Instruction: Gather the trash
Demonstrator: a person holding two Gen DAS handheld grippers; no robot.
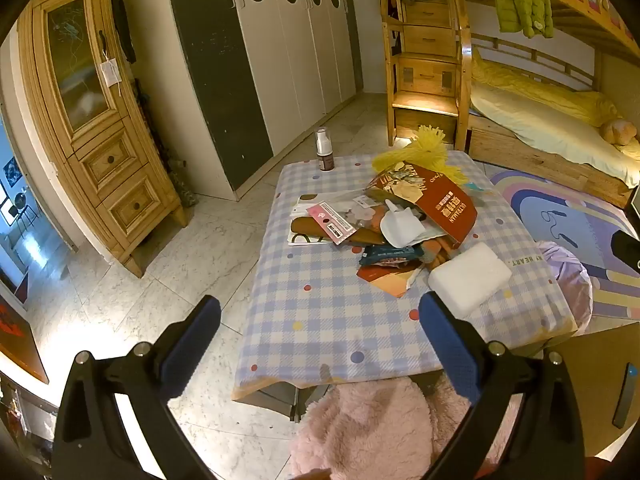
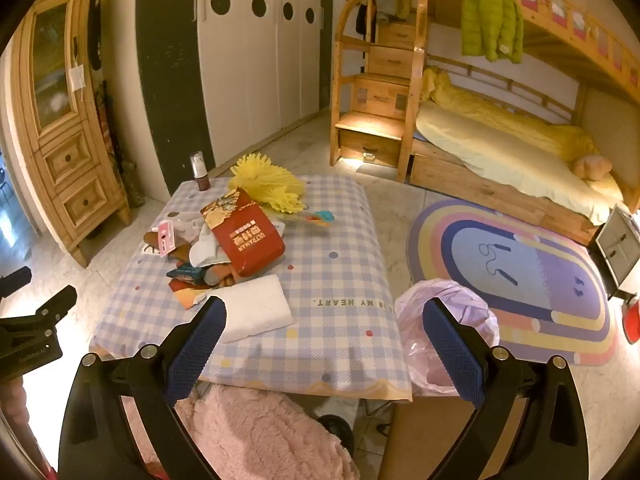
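Both hand-held grippers, left (image 1: 320, 336) and right (image 2: 324, 336), hang released and empty above the counter (image 2: 340, 280); we see trash (image 2: 224, 248) heaped mid-counter, bag (image 2: 444, 320) waiting beside its edge for drops.

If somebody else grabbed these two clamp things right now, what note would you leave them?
Left gripper: jaws wide open, empty, above the table's near edge.
Right gripper: jaws wide open, empty, between the table and the bin bag.
Trash pile sits mid-table: red box, wrappers, torn paper, with a white foam block nearest you. The bag is on the floor at the table's right.
Done: nothing collected that I can see.
Left: move the trash into the bag. The bottle and yellow duster may not be trash.
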